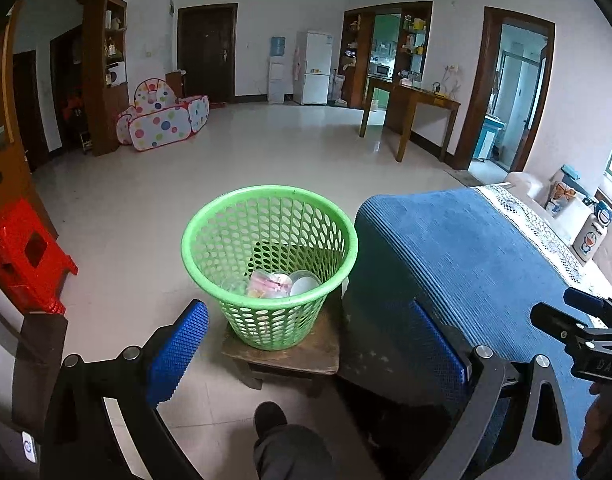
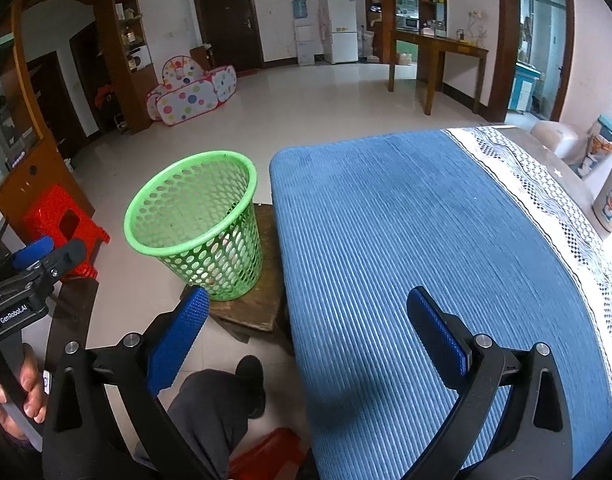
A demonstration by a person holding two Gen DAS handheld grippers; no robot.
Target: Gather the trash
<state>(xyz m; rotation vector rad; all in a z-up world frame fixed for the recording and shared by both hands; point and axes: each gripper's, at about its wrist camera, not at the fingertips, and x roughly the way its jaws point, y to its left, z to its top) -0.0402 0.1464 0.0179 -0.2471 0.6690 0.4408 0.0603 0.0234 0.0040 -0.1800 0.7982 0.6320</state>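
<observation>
A green perforated basket [image 1: 270, 264] stands on a low wooden stool [image 1: 306, 356] beside the blue-clothed table [image 1: 457, 264]. Inside it lie a pink wrapper [image 1: 268, 284] and clear plastic cups or lids [image 1: 304, 282]. My left gripper [image 1: 309, 344] is open and empty, just in front of and above the basket. My right gripper [image 2: 306, 328] is open and empty, over the near edge of the blue table cloth [image 2: 405, 240], with the basket [image 2: 198, 228] ahead to its left. The left gripper's side shows in the right wrist view [image 2: 38, 268].
A red plastic stool [image 1: 26, 256] stands on the floor at left. A Doraemon bottle [image 2: 611, 200] and a carton [image 2: 597, 148] stand at the table's far right. The person's leg and shoe [image 1: 282, 440] are below the grippers. Tiled floor lies beyond.
</observation>
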